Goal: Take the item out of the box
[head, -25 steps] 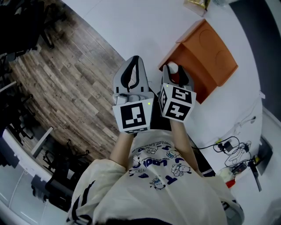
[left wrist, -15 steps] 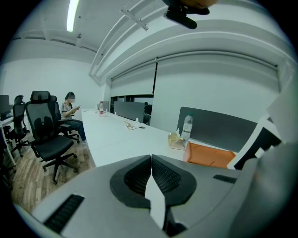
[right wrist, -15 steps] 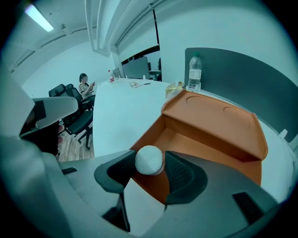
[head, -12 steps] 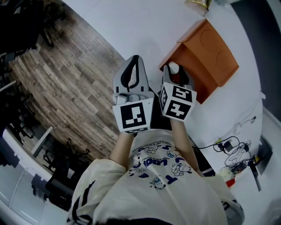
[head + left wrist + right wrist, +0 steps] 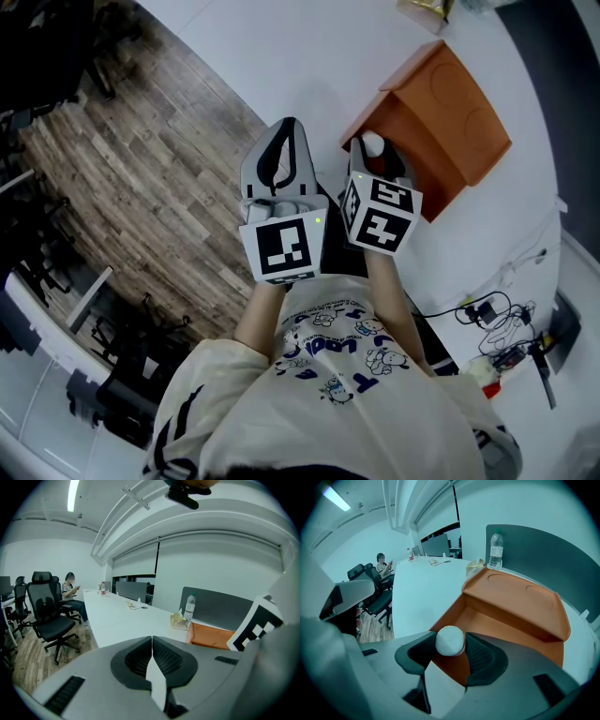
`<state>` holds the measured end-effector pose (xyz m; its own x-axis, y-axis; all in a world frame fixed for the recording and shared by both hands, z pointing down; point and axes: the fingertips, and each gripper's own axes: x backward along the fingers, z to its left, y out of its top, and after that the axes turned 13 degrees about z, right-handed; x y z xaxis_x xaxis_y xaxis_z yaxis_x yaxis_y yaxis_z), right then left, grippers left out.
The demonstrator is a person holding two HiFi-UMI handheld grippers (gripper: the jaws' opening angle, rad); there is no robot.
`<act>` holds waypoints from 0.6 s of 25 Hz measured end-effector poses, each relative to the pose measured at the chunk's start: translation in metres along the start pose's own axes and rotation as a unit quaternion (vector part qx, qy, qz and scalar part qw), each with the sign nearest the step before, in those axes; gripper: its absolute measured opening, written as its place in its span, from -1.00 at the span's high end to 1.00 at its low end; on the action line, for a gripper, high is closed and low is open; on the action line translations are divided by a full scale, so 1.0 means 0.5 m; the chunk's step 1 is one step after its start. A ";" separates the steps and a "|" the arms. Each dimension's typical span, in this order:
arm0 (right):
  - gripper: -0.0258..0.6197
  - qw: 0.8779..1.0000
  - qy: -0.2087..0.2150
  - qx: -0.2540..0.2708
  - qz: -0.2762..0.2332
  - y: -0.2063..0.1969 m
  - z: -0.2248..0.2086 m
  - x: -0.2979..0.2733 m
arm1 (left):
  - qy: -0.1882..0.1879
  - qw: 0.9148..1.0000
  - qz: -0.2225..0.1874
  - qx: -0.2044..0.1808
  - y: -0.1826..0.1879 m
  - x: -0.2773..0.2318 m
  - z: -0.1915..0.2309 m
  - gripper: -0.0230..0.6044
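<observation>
An orange box [image 5: 441, 122] lies open on the white table, its lid folded back [image 5: 520, 597]. My right gripper [image 5: 450, 641] is shut on a small white ball [image 5: 450, 641], held at the box's near edge; the same white ball [image 5: 372, 143] shows at the gripper tip in the head view. My left gripper [image 5: 284, 141] hangs beside it to the left, over the table edge. In the left gripper view that gripper [image 5: 152, 644] has its jaws pressed together with nothing between them.
A water bottle [image 5: 495, 550] and a crumpled yellow wrapper [image 5: 420, 9] stand behind the box. Cables and small devices [image 5: 502, 333] lie at the right. Office chairs [image 5: 47, 616] and a seated person [image 5: 70, 592] are along the table's left side, over wooden floor [image 5: 141, 187].
The right gripper with the ball has edged slightly toward the right. The left gripper has stayed still.
</observation>
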<state>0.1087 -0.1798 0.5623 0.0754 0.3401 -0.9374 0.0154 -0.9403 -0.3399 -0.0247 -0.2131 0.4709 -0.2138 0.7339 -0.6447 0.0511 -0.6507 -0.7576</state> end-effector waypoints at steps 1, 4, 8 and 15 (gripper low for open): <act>0.30 1.000 0.000 -0.001 0.001 0.000 -0.001 0.000 | 0.001 1.000 -0.002 0.002 0.002 0.000 -0.001 0.87; 0.30 1.000 0.001 -0.002 0.007 0.002 -0.003 -0.003 | 0.002 1.000 -0.004 0.005 0.005 0.000 -0.001 0.87; 0.31 1.000 0.001 -0.004 0.011 0.002 -0.004 -0.006 | 0.003 1.000 -0.009 0.009 0.009 -0.001 0.000 0.87; 0.32 1.000 0.003 -0.001 0.011 0.000 -0.004 -0.006 | 0.005 1.000 -0.006 0.010 0.006 -0.002 -0.002 0.87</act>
<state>0.1104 -0.1807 0.5652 0.0814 0.3185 -0.9444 0.0150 -0.9479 -0.3183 -0.0232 -0.2158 0.4693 -0.2049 0.7441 -0.6359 0.0281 -0.6450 -0.7637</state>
